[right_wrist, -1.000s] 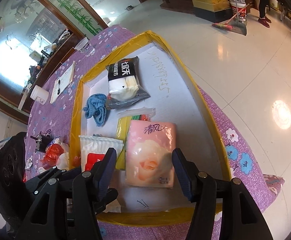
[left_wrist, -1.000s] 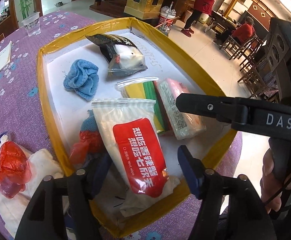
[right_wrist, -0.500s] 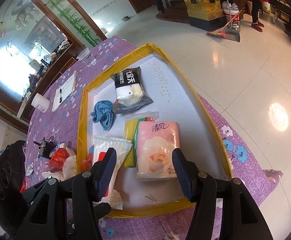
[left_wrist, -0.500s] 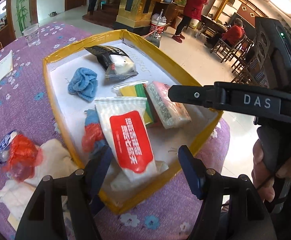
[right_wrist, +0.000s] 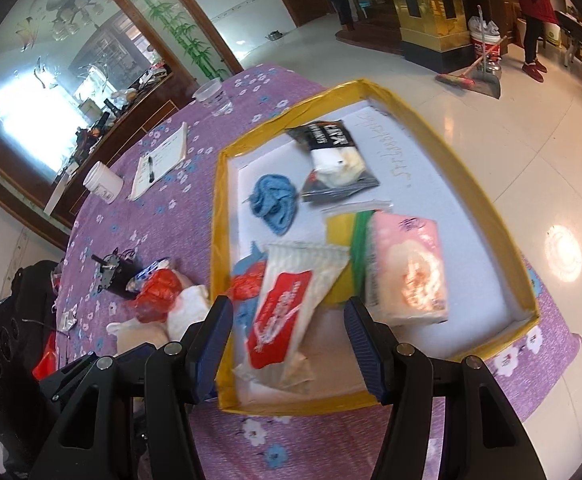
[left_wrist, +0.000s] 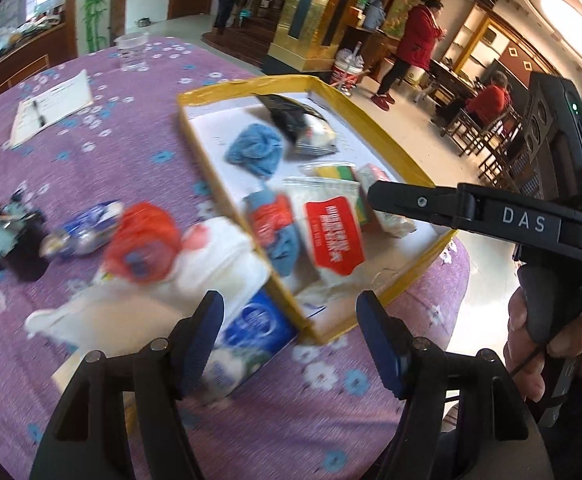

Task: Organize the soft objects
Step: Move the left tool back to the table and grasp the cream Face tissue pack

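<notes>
Fingers of the left gripper [left_wrist: 291, 332] stand apart at the bottom of its own view and grasp nothing; below the gap lies the purple flowered cloth of the bench [left_wrist: 91, 168]. Only this view shows the blue and white pack [left_wrist: 251, 336], just outside the near corner of the yellow-edged tray [left_wrist: 391, 148], beside the left finger. Only here, at the right edge of the frame, is the right gripper seen from the side, with the hand [left_wrist: 547, 344] on its handle; its black finger crosses in front of the tray's right part.

In the right wrist view the right gripper [right_wrist: 289, 340] is also spread wide and holds nothing. Between its fingers sits the white wet-wipe pack with red label [right_wrist: 287, 308], inside the tray at lower centre. To its right lies the pink tissue pack [right_wrist: 407, 268], clear here but mostly hidden in the left view. Higher in the frame are the yellow and green pack [right_wrist: 343, 228], the blue cloth [right_wrist: 275, 200] and the black snack bag [right_wrist: 331, 152].

Left of the tray, on the bench, are a red plastic bag [right_wrist: 159, 292] on white cloth [right_wrist: 187, 312], then a notebook with pen [right_wrist: 161, 160], a white jar [right_wrist: 103, 182] and a clear cup [right_wrist: 213, 96].
</notes>
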Motion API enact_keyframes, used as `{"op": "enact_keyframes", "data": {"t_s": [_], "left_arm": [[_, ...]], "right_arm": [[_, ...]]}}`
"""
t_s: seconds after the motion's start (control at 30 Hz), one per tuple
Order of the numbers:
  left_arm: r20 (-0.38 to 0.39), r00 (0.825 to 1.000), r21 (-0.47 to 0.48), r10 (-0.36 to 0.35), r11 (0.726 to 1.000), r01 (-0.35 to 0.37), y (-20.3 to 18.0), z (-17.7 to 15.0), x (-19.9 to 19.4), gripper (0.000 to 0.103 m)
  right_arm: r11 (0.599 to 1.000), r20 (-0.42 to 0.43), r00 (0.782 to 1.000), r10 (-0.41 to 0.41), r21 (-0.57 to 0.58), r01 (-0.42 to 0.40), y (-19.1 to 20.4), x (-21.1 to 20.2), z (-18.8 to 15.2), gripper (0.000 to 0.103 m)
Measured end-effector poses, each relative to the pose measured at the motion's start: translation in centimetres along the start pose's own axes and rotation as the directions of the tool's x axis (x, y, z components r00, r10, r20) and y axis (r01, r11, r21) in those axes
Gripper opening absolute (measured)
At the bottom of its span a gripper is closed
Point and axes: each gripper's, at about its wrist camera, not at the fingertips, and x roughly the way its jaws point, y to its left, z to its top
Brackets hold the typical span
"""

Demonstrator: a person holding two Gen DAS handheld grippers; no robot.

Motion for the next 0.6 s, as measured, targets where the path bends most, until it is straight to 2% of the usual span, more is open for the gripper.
{"op": "enact_keyframes", "data": {"t_s": [0.23,0.37,0.43,0.53,0.6], "left_arm": [[0.03,0.999,-0.078,0.025,0.997,-0.022,4.1,-2.3,-2.9,0.068],[0.033,0.995,-0.145,0.091,0.986,-0.085,7.3,-4.3,-4.1,0.068],[0.024,0.992,-0.172,0.123,0.978,-0.117,8.7,-5.2,-4.2,0.068],[0.001,0.991,-0.216,0.134,0.967,-0.131,10.2,-5.9,-3.7,0.068],[-0.001,0.99,-0.213,0.142,0.967,-0.139,10.5,-5.9,-3.3,0.068]], "right_arm": [[0.999,-0.029,0.999,0.027,-0.046,-0.029,3.2,0.6,-1.5,0.062],[0.997,-0.044,0.999,0.033,-0.061,-0.036,4.1,0.9,-2.2,0.062],[0.997,-0.047,0.998,0.032,-0.063,-0.035,4.3,0.8,-2.5,0.062],[0.998,-0.047,0.998,0.029,-0.061,-0.032,4.2,0.6,-2.9,0.062],[0.998,-0.049,0.998,0.026,-0.062,-0.029,4.2,0.5,-3.1,0.062]]}}
